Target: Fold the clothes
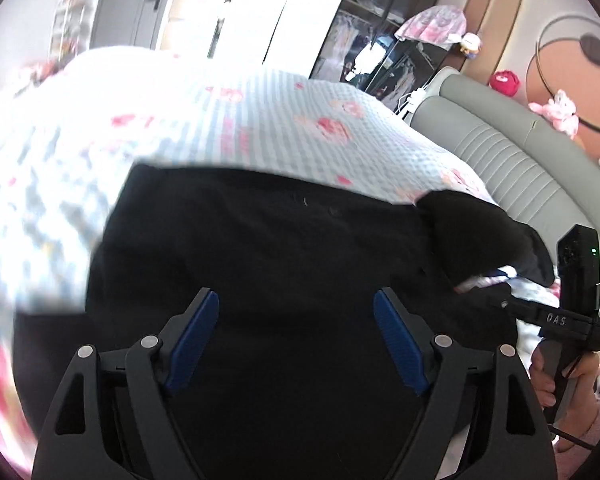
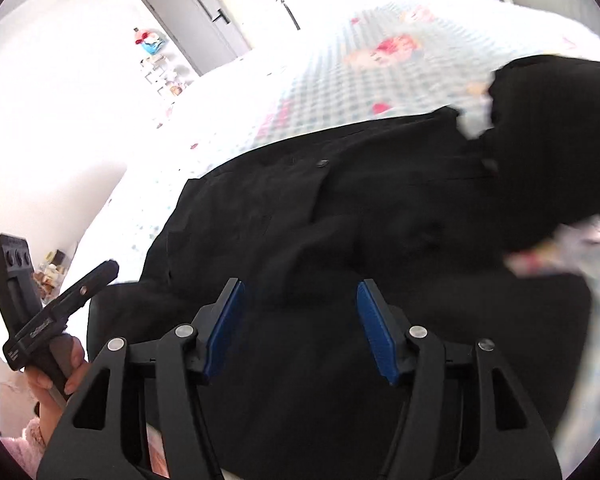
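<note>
A black garment [image 1: 268,248] lies spread on the bed, filling the lower middle of the left wrist view; a sleeve or corner of it sticks out at the right [image 1: 496,232]. In the right wrist view the same garment [image 2: 360,208] shows a small button and folds. My left gripper [image 1: 296,300] is open and empty just above the cloth. My right gripper [image 2: 300,292] is open and empty over the garment's near part. The right gripper's body also shows at the right edge of the left wrist view [image 1: 576,296], and the left gripper's body shows at the lower left of the right wrist view [image 2: 40,316].
The bed has a light blue checked cover with pink prints [image 1: 260,120]. A grey padded headboard [image 1: 500,152] is at the right. A dark wardrobe [image 1: 380,32] and soft toys [image 1: 556,110] stand behind. A grey door [image 2: 196,16] is across the room.
</note>
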A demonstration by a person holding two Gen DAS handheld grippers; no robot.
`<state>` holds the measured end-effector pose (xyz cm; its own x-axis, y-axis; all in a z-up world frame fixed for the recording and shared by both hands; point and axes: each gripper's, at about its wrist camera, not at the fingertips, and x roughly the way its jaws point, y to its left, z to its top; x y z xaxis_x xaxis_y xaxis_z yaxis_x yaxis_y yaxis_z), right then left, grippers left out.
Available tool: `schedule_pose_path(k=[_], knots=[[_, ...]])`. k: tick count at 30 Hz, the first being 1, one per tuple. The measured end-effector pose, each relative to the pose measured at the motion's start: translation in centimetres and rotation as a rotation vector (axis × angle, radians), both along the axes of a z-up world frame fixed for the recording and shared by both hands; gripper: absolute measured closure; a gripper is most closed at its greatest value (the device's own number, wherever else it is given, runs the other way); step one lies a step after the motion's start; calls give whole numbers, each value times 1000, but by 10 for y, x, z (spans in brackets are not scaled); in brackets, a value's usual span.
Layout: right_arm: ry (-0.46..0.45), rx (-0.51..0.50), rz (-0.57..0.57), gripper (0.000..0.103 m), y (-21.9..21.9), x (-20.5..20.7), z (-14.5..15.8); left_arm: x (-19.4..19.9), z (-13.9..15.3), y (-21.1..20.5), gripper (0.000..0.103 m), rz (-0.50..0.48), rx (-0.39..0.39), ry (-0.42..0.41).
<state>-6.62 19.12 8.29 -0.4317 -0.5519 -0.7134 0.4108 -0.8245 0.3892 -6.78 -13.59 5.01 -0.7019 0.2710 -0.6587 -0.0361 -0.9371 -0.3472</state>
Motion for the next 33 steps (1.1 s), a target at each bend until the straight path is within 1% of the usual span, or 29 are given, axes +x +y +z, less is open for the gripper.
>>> schedule_pose_path(k=[1, 4, 7, 8, 9, 10, 11, 13, 14, 15, 16, 17, 19, 21, 22, 23, 25, 27, 28, 29, 31, 32, 33], knots=[[13, 13, -22, 43, 10, 14, 2, 12, 1, 1, 21, 4, 18, 2], [50, 44, -91, 43, 41, 41, 1, 39, -17, -9, 21, 68, 54, -32], [27, 64, -150, 44, 66, 37, -17, 53, -24, -28, 21, 134, 42, -39], [17, 63, -162, 51, 72, 38, -21, 53, -24, -32, 21, 155, 29, -33], [6, 63, -173, 54, 79, 38, -25, 60, -25, -40, 21, 179, 19, -22], [-5, 62, -185, 56, 85, 38, -29, 65, -24, -50, 21, 195, 22, -11], [4, 60, -190, 56, 87, 39, -28, 61, -26, -57, 21, 202, 36, -6], [29, 67, -195, 56, 87, 38, -29, 48, -39, -75, 21, 221, 63, -32], [28, 83, -200, 60, 86, 33, -35, 42, -46, -85, 21, 231, 77, -47], [9, 99, -207, 64, 84, 24, -44, 33, -56, -92, 21, 243, 69, -82], [-16, 115, -214, 71, 81, 15, -55, 23, -67, -98, 23, 256, 54, -123], [-41, 131, -221, 78, 79, 5, -67, 15, -77, -102, 24, 257, 62, -160], [-74, 160, -228, 87, 75, -9, -83, 8, -81, -106, 25, 276, 93, -182], [-74, 160, -230, 87, 75, -11, -81, 14, -68, -98, 25, 275, 66, -128], [-62, 142, -236, 85, 78, -7, -74, 20, -61, -94, 25, 272, 63, -96], [-45, 118, -243, 83, 82, -2, -65, 27, -54, -90, 25, 264, 80, -65], [-17, 65, -259, 79, 91, 12, -53, 41, -46, -76, 25, 235, 110, -28], [2, 16, -268, 72, 101, 29, -39, 54, -40, -58, 25, 197, 130, 1], [4, -5, -267, 67, 104, 39, -34, 60, -38, -46, 24, 172, 133, 11], [-2, -14, -252, 65, 103, 47, -33, 65, -39, -34, 24, 155, 134, 16], [-21, -25, -210, 65, 101, 63, -33, 70, -46, -14, 24, 106, 149, 12], [-28, -20, -192, 64, 98, 65, -39, 69, -53, -6, 24, 90, 150, -9], [-35, 3, -179, 64, 96, 66, -47, 69, -61, 0, 24, 96, 133, -55]])
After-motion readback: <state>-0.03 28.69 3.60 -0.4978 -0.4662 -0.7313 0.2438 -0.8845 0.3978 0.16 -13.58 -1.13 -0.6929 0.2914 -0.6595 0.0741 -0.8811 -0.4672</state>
